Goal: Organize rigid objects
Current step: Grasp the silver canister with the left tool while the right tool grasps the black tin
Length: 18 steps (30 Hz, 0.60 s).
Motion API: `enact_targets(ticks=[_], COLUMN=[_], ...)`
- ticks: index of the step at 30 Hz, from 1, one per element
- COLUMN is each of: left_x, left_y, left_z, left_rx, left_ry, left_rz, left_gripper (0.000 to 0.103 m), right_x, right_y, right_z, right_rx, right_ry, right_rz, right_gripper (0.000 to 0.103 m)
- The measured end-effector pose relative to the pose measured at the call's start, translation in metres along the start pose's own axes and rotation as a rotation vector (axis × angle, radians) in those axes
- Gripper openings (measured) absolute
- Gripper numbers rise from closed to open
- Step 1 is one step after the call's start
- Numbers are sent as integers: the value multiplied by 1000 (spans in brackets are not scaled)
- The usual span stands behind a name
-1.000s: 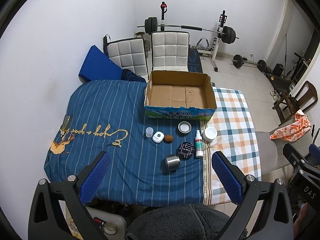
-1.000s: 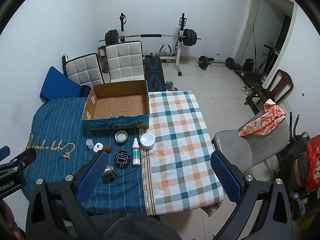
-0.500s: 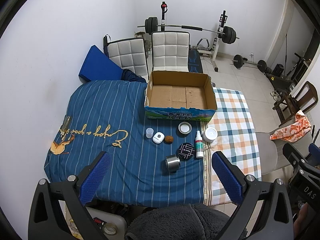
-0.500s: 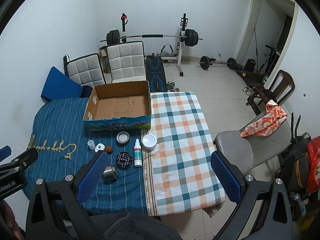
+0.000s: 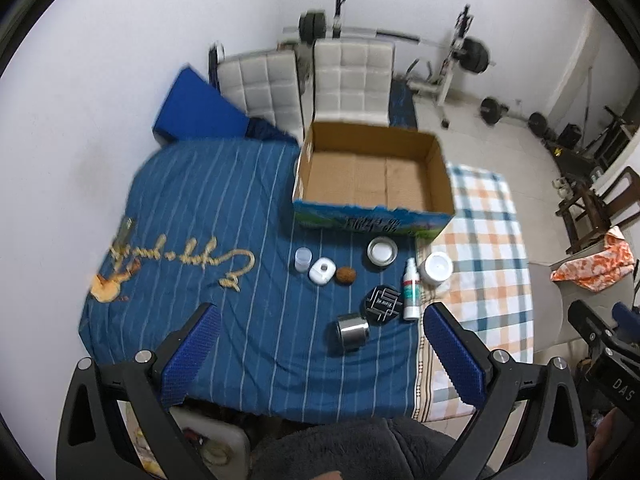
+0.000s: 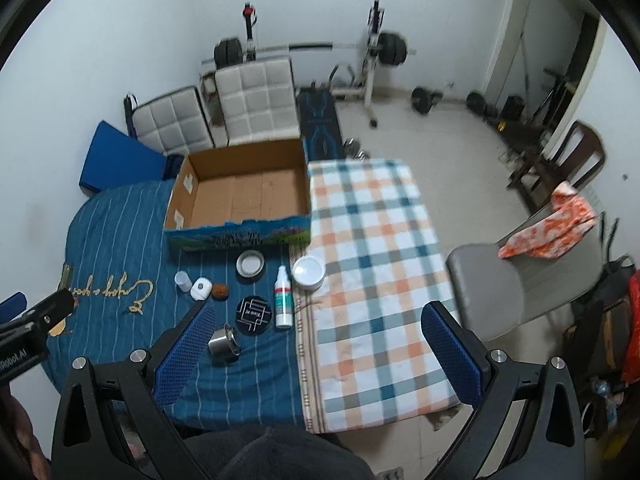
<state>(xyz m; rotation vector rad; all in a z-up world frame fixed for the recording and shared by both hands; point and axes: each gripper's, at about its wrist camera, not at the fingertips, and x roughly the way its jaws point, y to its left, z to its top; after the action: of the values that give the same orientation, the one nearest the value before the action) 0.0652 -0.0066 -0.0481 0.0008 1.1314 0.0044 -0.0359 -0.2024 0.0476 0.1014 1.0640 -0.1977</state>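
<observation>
A: Delta vs a second ago: both wrist views are closer and tipped further down, and the left one is motion-blurred. So both grippers are dropping toward the table. No object has shifted.

B: Jaws?

A: left gripper [image 5: 318,344] spread wide, nothing between them. right gripper [image 6: 316,344] the same, wide and empty.

B: Where's the work?

A: The cardboard box [image 5: 372,178] sits empty, far ahead of the left jaws. The steel cup [image 5: 352,333] lies on its side between the left jaws, just ahead of the tips. The black round tin [image 5: 382,300] and spray bottle [image 5: 411,289] are ahead, toward the right finger. The white jar [image 5: 438,268], open tin [image 5: 382,251], brown ball [image 5: 345,274], white case [image 5: 322,273] and small clear cup [image 5: 303,260] are further ahead, before the box.

B: Meaning?

A: My read: sorting not started, approach phase, steel cup likeliest first pick.

B: Text?

A: "DAS" on the right gripper's body, "Robot.AI" partly visible on the left one in the right view. Gold script on the blue cover [image 5: 208,184], box print and tin label are illegible.
</observation>
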Motion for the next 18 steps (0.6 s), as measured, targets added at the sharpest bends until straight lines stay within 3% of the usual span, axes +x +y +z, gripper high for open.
enact_targets(ticks=[5,9,13,18], left_x=[97,191,278,338], left_y=[2,-2,-19,-39], left_z=[6,-7,-37,-64], left_rx=[-16,-47,-60,-30], left_ry=[190,390,565,676], left_rz=[5,-40,-74,-71], left_gripper=[103,103,103,98], right_x=[117,210,269,328], right_y=[-19,-9,4,9], right_z=[6,-8,-29,-52], right_rx=[25,-3,-37,-69], right_ry=[209,362,440,524], right_rz=[68,79,90,91], right_gripper=[103,103,103,101])
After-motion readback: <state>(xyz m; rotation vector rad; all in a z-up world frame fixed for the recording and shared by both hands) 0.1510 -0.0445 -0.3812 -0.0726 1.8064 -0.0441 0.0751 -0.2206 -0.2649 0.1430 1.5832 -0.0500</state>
